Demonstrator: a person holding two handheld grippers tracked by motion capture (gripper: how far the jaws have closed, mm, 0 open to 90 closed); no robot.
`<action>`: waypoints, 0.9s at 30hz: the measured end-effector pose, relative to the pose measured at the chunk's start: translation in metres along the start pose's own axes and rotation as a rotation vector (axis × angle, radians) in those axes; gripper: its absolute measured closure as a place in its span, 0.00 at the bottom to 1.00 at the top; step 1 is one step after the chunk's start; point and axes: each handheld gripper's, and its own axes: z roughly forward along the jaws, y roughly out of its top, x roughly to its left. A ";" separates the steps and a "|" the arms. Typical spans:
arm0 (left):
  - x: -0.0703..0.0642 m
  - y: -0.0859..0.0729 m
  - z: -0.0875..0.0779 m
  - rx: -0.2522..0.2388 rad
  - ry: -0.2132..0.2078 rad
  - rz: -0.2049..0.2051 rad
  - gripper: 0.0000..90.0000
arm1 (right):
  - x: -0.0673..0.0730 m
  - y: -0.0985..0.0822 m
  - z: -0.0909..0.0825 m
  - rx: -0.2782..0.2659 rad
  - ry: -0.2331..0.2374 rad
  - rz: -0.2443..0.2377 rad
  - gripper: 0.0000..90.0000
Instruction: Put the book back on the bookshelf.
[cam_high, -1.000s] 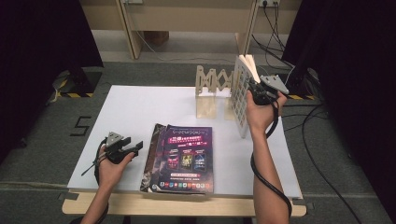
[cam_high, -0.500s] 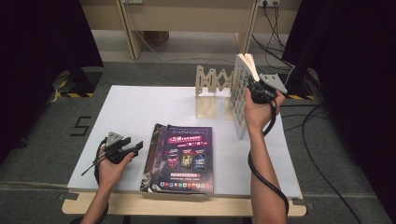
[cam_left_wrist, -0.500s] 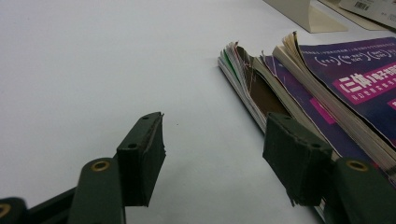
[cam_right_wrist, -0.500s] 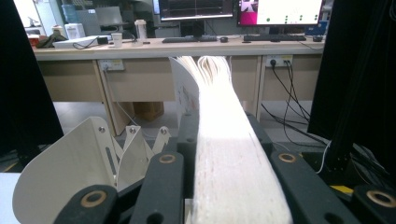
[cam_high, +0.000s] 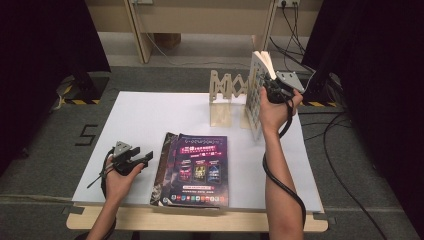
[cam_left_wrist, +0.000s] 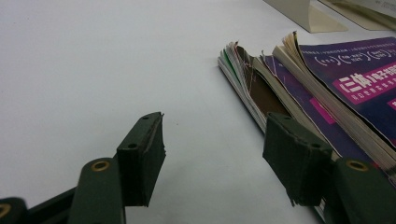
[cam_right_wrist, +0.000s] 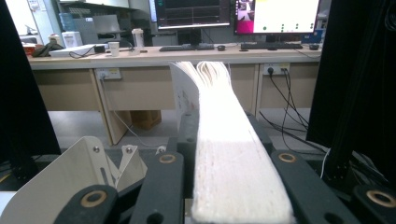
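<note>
Partly hidden book (cam_high: 256, 95) in right gripper (cam_high: 272, 89), cover unreadable

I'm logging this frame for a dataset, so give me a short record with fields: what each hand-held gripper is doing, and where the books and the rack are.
right hand-held gripper: shut on the upright book, at its top edge
upright book: standing at the wooden rack, right end
left hand-held gripper: open, nothing between its jaws, low over the white table
stacked magazines: lying flat at the table's near edge, just right of the left hand-held gripper
</note>
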 end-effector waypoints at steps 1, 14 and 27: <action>0.000 0.000 0.000 0.000 0.000 0.000 0.42 | 0.000 0.000 0.002 -0.001 -0.001 -0.001 0.83; 0.000 0.000 0.000 0.002 -0.001 0.000 0.42 | -0.002 -0.009 0.010 -0.014 -0.023 0.003 0.83; -0.001 0.000 0.000 0.000 -0.001 0.008 0.42 | -0.005 -0.018 0.011 -0.028 -0.035 -0.036 0.82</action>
